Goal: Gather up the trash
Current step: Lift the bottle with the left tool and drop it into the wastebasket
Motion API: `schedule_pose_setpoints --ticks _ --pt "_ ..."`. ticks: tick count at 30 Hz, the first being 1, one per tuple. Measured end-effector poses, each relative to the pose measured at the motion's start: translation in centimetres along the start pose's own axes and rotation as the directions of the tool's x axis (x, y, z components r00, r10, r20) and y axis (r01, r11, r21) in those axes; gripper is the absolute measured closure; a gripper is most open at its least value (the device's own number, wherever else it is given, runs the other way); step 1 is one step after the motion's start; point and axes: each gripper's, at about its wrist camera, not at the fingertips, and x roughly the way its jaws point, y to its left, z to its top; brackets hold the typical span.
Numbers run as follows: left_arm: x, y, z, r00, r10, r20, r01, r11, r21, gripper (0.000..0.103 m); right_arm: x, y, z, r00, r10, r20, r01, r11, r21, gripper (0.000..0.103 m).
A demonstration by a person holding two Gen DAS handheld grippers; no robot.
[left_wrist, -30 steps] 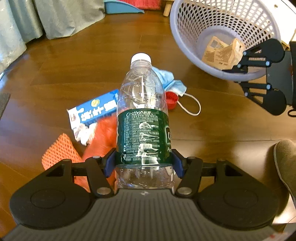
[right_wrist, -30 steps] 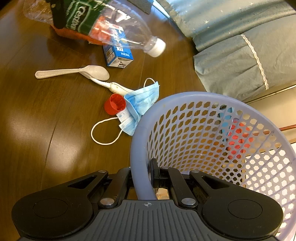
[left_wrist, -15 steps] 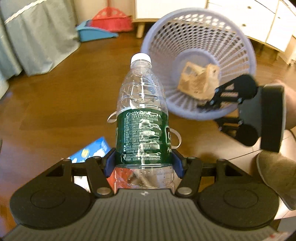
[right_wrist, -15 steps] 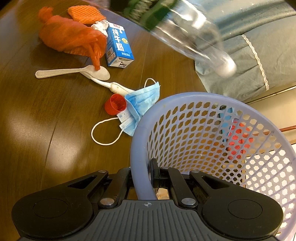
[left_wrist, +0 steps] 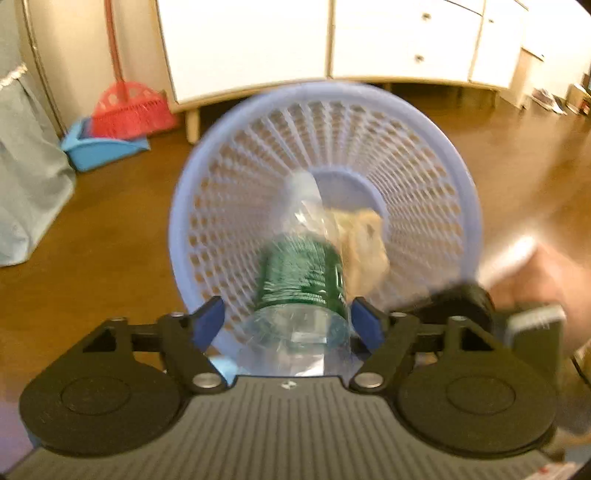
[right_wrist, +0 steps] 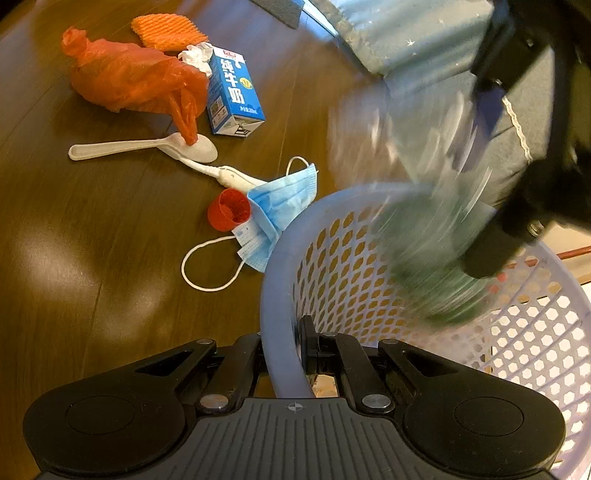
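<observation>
The left gripper [left_wrist: 288, 319] has its blue-padded fingers [left_wrist: 364, 319] spread, with a gap on each side of the clear bottle [left_wrist: 301, 273] with a green label, which points cap-first into the mouth of the lavender basket [left_wrist: 458, 177], blurred, above crumpled brown paper [left_wrist: 364, 243] at the basket's bottom. The right gripper [right_wrist: 284, 354] pinches the basket's near rim between closed fingers. On the wooden floor [right_wrist: 92, 240] to the left lie a blue face mask [right_wrist: 280, 206], a red cap [right_wrist: 229, 210], a white spoon [right_wrist: 147, 146], a blue milk carton [right_wrist: 232, 92], an orange bag [right_wrist: 136, 79] and orange foam netting [right_wrist: 168, 31].
</observation>
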Motion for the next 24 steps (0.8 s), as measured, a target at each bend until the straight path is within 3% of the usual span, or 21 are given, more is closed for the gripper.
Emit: schedule_pose_setpoints --ticks 4,7,13,20,24 --pt "-1.5 1.6 -0.3 0.999 0.017 0.045 -0.013 0.996 -0.083 0.03 0.0 -0.2 -0.1 1.0 0.001 0.003 -0.001 1.0 0.007 0.103" --pt "-3.1 2.6 -2.5 0.998 0.057 0.038 -0.053 0.993 -0.106 0.031 0.0 -0.1 -0.1 1.0 -0.003 0.005 0.003 1.0 0.013 0.103" --pt "-6.3 4.9 -8.6 0.991 0.133 -0.022 -0.135 0.968 -0.213 0.031 -0.2 -0.1 0.0 1.0 -0.003 0.004 0.003 1.0 0.013 0.103" --pt "-9.7 6.2 -16.5 0.976 0.193 -0.099 -0.215 0.916 -0.34 0.031 -0.2 -0.2 0.1 1.0 -0.001 0.001 0.001 1.0 0.012 0.103" --pt "-9.7 5.3 -19.7 0.969 0.193 -0.154 -0.235 0.915 -0.327 0.031 -0.2 -0.1 0.1 1.0 -0.003 -0.003 0.003 1.0 0.009 0.103"
